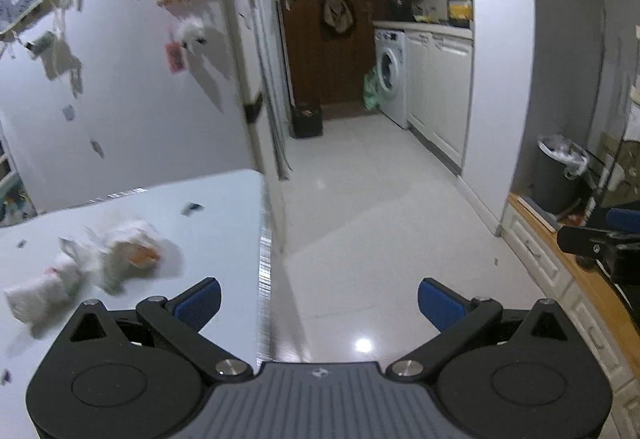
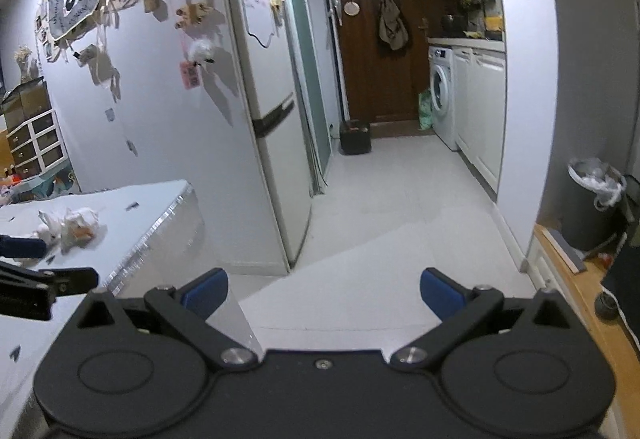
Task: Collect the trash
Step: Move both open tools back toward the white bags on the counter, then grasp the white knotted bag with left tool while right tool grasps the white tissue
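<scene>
Glossy tiled floor [image 1: 360,239], crumpled paper trash [image 1: 120,259], matt table [image 1: 200,199]

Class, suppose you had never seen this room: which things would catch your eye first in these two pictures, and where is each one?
Most striking is the crumpled white trash lying on the pale table at the left. Down the hallway stand a dark wooden door and a white washing machine. At the far right a dark bin with a white liner waits, while the left gripper and right gripper are both open and empty.
</scene>
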Motion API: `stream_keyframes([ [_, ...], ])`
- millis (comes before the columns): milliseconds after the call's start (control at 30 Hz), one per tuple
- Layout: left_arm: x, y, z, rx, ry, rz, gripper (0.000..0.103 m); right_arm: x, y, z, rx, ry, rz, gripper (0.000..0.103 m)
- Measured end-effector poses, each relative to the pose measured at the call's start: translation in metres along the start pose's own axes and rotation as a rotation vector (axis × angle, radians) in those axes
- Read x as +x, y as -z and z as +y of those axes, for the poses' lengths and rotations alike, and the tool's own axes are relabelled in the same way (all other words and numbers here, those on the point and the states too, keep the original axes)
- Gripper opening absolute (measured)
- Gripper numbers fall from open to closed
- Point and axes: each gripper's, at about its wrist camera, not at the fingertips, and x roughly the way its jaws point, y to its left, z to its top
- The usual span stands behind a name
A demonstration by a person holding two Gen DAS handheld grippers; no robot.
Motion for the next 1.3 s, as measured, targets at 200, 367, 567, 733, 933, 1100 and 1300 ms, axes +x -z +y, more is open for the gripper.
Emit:
stream_keyframes([
  [200, -0.005, -0.006, 0.058, -0.045, -0.062, -0.036, 0.103, 0.015, -0.026, 0.044, -0.015, -0.052, -0.031, 0.103],
  [367, -0.005, -0.010, 0.107, -0.089, -0.093, -0.071, 0.103, 0.030, -0.040, 0.080, -0.035, -0.093, -0.047, 0.103],
  [567, -0.001, -0.010, 0.161, -0.142, -0.146, -0.122, 0.103, 0.050, -0.052, 0.121, -0.059, -0.140, -0.057, 0.103],
  [733, 0.013, -0.007, 0.201, -0.193, -0.170, -0.121, 0.103, 0.065, -0.055, 0.152, -0.093, -0.181, -0.059, 0.103],
  [933, 0.029, -0.007, 0.237, -0.211, -0.205, -0.101, 0.103, 0.084, -0.059, 0.189, -0.139, -0.206, -0.047, 0.103],
  [1100, 0.044, -0.003, 0.270, -0.222, -0.216, -0.074, 0.103, 0.100, -0.063, 0.221, -0.153, -0.248, -0.023, 0.103],
  [1300, 0.054, 0.008, 0.309, -0.294, -0.155, -0.052, 0.103, 0.129, -0.065, 0.257, -0.139, -0.289, 0.026, 0.103],
])
